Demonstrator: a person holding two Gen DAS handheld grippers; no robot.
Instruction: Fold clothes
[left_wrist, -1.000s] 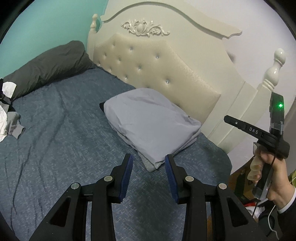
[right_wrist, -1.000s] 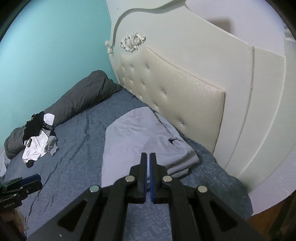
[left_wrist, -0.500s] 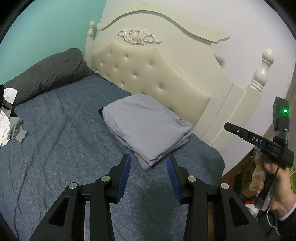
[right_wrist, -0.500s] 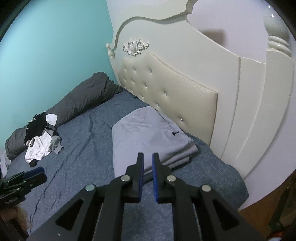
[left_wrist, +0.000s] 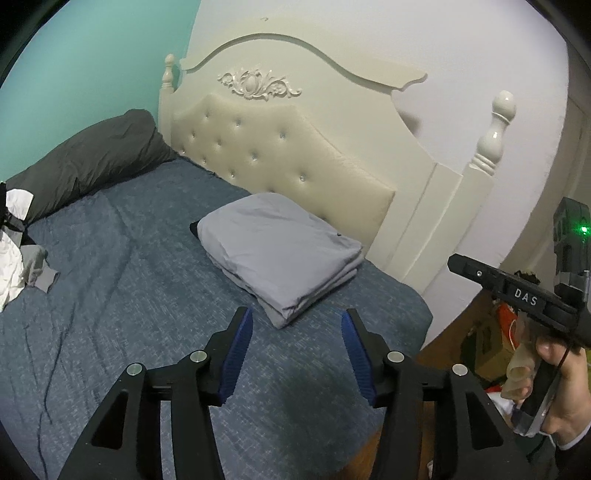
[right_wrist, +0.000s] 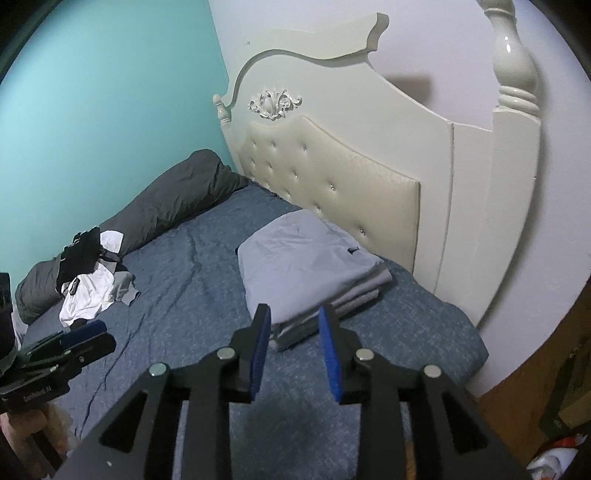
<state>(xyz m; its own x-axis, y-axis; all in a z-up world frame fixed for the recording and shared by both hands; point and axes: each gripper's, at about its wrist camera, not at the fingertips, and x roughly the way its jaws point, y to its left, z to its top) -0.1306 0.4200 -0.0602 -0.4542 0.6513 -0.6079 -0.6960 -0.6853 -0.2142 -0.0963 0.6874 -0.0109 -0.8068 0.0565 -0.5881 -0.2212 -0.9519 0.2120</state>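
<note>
Now my left tongs and right tongs both gape with nothing between their ribbed blue pads. Ahead, the grey clothes lie folded in a soft, flat, layered stack on the speckled blue bed, just beside the tufted cream headboard.

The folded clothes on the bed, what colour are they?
Light grey folded clothes, clearest in the left wrist view.

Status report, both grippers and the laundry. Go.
Left gripper open, empty. Right gripper open, empty. Folded grey garment lies flat by the headboard. Unfolded clothes pile waits beside the dark pillow; nothing in the way.
</note>
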